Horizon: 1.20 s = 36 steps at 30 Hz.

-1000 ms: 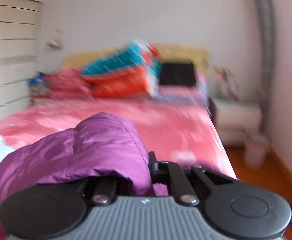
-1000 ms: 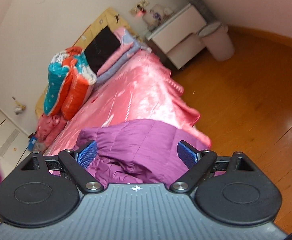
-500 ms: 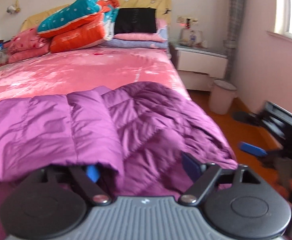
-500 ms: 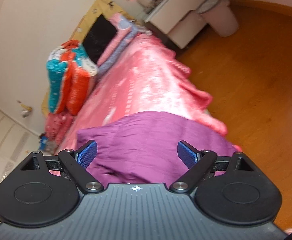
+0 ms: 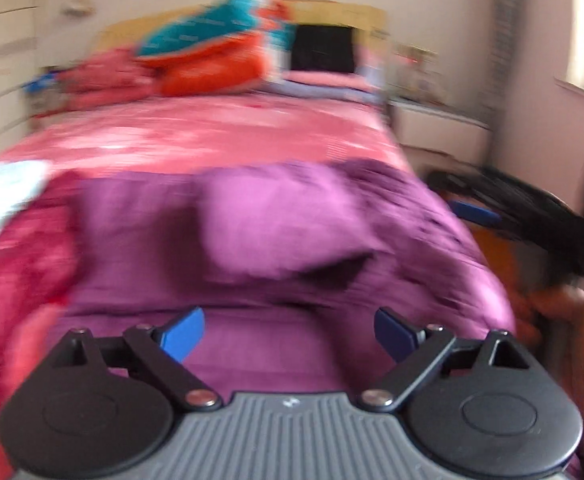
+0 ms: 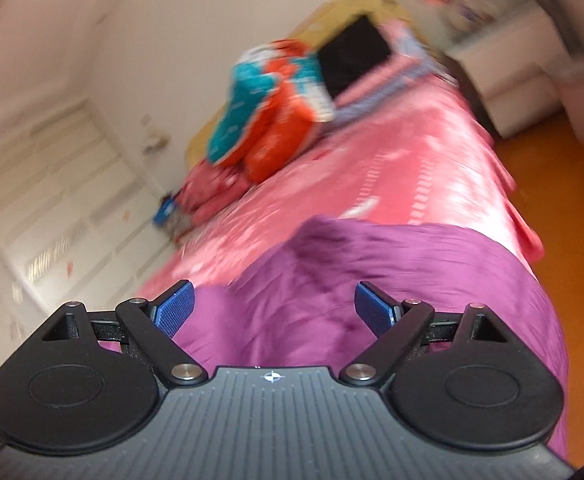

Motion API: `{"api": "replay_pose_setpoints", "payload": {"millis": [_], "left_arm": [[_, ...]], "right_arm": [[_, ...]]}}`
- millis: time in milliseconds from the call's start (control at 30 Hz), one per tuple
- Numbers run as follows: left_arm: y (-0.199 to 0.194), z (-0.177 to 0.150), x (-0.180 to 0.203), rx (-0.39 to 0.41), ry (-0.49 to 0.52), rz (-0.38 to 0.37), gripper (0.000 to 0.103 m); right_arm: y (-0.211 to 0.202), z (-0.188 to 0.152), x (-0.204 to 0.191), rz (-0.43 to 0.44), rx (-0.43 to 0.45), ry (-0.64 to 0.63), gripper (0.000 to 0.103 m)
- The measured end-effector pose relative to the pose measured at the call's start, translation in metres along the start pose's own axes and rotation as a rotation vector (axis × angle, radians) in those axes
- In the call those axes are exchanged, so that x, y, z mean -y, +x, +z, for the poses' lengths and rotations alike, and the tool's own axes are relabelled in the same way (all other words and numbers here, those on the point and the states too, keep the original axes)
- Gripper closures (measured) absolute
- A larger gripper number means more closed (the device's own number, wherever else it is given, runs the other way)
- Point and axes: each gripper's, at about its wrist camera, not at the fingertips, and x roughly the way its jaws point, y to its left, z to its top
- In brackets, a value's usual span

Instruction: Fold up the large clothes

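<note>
The bed (image 5: 228,136) carries the purple padded jacket (image 5: 276,232), folded across its near end. Left gripper (image 5: 288,334): jaws opening, nothing between them. Right gripper (image 6: 272,308): spread, empty. Step: between folds. Next: pick a fresh edge and pinch.

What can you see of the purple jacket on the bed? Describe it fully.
The purple jacket is puffy, quilted and slightly shiny, like a down coat. It lies heaped and creased across the near end of the pink bedspread, reaching the bed's edge. Neither open gripper grips it; blur hides finer details.
</note>
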Motion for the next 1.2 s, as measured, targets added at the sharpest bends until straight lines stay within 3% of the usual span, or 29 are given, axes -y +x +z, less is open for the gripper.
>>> {"api": "replay_pose_setpoints", "payload": {"millis": [100, 200, 367, 500, 633, 800, 900, 1133, 1167, 1200], "left_arm": [[0.006, 0.008, -0.043, 0.056, -0.122, 0.127, 0.012], [0.020, 0.014, -0.071, 0.099, -0.185, 0.196, 0.013], [0.049, 0.010, -0.086, 0.057, -0.193, 0.257, 0.019], [0.061, -0.004, -0.082, 0.027, -0.126, 0.288, 0.019], [0.065, -0.008, -0.082, 0.005, -0.052, 0.315, 0.019], [0.075, -0.012, -0.086, -0.023, 0.047, 0.352, 0.019], [0.090, -0.011, -0.087, -0.050, 0.066, 0.359, 0.019], [0.110, -0.003, -0.086, -0.050, 0.068, 0.361, 0.019], [0.111, -0.001, -0.085, -0.042, 0.067, 0.366, 0.019], [0.112, 0.000, -0.085, -0.029, 0.065, 0.375, 0.019]], "right_arm": [[0.007, -0.014, -0.041, 0.043, -0.031, -0.148, 0.000], [0.015, -0.034, -0.079, 0.069, -0.067, -0.316, 0.000], [0.025, -0.077, -0.133, 0.009, -0.077, -0.693, 0.000], [0.036, -0.101, -0.149, -0.060, -0.093, -0.889, 0.000], [0.041, -0.108, -0.153, -0.099, -0.094, -0.946, 0.000], [0.036, -0.118, -0.167, -0.002, -0.091, -1.056, 0.000], [0.045, -0.127, -0.170, -0.054, -0.089, -1.103, 0.000], [0.054, -0.124, -0.170, -0.074, -0.067, -1.104, 0.000], [0.056, -0.122, -0.169, -0.072, -0.059, -1.092, 0.005], [0.057, -0.121, -0.168, -0.075, -0.049, -1.080, 0.018]]}}
